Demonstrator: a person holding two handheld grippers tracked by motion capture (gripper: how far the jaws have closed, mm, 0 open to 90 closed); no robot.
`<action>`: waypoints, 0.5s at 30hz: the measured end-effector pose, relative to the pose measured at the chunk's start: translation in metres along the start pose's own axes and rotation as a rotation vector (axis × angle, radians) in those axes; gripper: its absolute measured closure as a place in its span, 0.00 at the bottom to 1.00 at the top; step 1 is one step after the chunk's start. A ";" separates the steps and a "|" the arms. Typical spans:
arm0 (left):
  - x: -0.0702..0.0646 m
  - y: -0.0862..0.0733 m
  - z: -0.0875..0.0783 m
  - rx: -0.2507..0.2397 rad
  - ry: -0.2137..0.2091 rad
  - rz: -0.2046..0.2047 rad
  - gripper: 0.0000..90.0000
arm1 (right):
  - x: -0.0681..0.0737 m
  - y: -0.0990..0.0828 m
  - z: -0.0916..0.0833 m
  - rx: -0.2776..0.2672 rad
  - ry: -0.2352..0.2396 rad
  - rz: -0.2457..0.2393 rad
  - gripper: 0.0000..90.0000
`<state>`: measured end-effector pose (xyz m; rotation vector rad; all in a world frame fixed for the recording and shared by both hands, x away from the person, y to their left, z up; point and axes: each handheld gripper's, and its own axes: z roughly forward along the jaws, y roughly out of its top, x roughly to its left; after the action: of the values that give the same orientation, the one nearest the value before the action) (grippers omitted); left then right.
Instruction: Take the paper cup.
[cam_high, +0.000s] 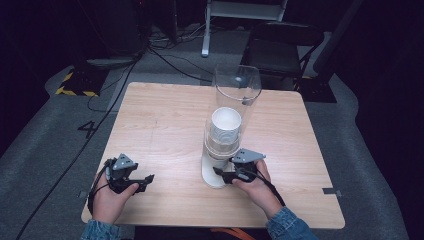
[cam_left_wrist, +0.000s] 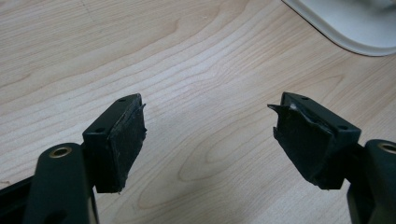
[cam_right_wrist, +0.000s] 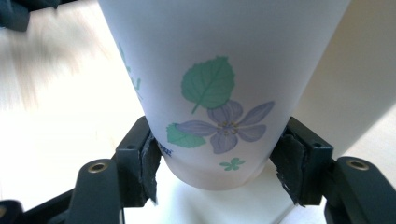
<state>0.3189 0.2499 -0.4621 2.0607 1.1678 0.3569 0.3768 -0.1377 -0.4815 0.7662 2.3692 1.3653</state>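
Frame edge crops paper cup (cam_right_wrist: 224, 93)'s upper part.

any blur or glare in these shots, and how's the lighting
High view: room dark, wooden table evenly lit, reflections on the clear tube. Left gripper view: sharp wood grain and pads. Right gripper view: flowered cup crisp, upper-left tabletop smeared, surroundings washed out bright.

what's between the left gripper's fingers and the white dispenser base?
Nothing: bare light wood tabletop. The left gripper view shows open fingers over plain wood grain, with the white plastic dispenser base at the top right corner.
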 end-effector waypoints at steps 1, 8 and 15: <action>0.000 0.000 0.000 -0.005 0.001 -0.007 0.27 | 0.002 -0.001 0.001 -0.008 -0.004 -0.011 0.42; 0.001 -0.001 0.002 0.001 -0.003 -0.001 0.27 | 0.002 0.004 -0.002 -0.037 0.005 -0.004 0.40; 0.002 0.000 0.001 0.001 0.001 0.001 0.27 | 0.003 0.005 -0.002 -0.063 0.016 0.008 0.28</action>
<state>0.3202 0.2508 -0.4635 2.0623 1.1680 0.3583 0.3744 -0.1353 -0.4758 0.7503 2.3259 1.4470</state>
